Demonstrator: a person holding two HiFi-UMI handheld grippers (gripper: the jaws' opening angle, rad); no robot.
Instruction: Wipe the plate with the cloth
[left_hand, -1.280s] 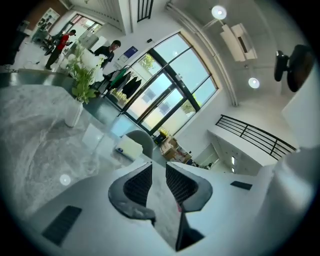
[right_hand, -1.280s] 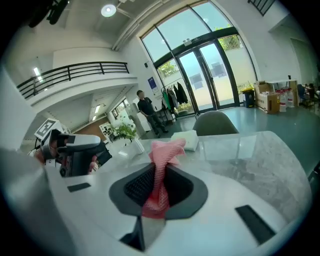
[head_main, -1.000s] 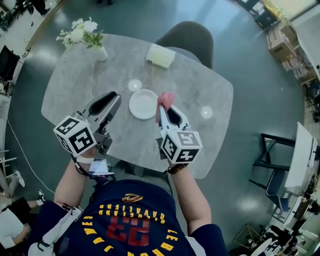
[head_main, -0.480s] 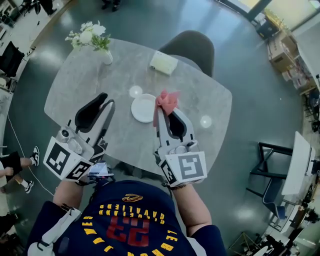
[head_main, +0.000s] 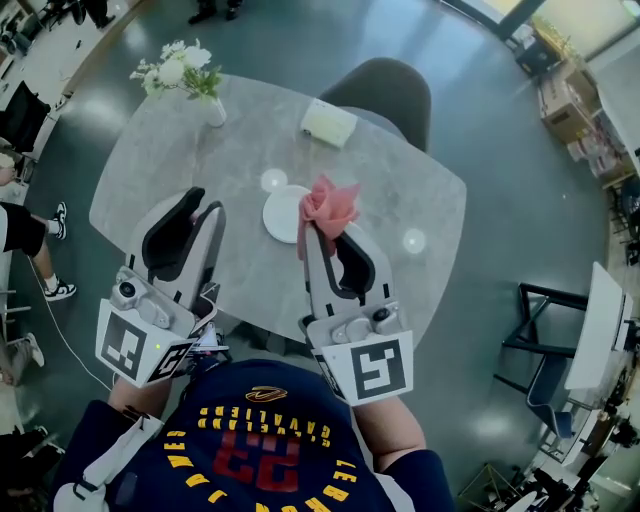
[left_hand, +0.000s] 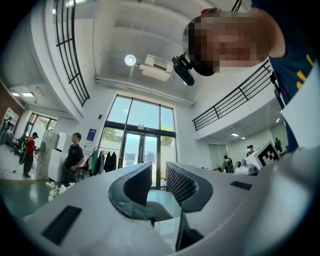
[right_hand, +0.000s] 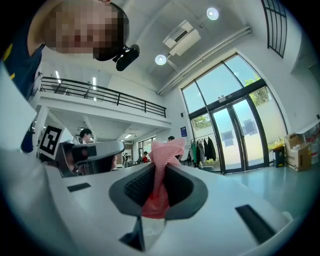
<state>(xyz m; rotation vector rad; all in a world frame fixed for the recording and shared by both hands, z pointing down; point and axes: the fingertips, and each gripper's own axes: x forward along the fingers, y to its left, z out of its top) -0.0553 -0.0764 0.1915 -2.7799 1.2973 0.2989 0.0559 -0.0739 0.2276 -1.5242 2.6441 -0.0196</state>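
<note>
One vase (head_main: 214, 113) holds flowers (head_main: 176, 64); right claw (head_main: 319, 234) grips pink cloth (head_main: 328, 207).

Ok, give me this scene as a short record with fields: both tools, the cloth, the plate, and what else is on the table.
left tool: jaws slightly apart, empty, left of the plate
right tool: shut on the cloth
cloth: pink, bunched, overlaps the plate's right edge in head view; contact unclear
plate: white, on the grey table
also on table: flower vase, pale box, both on the far side
</note>
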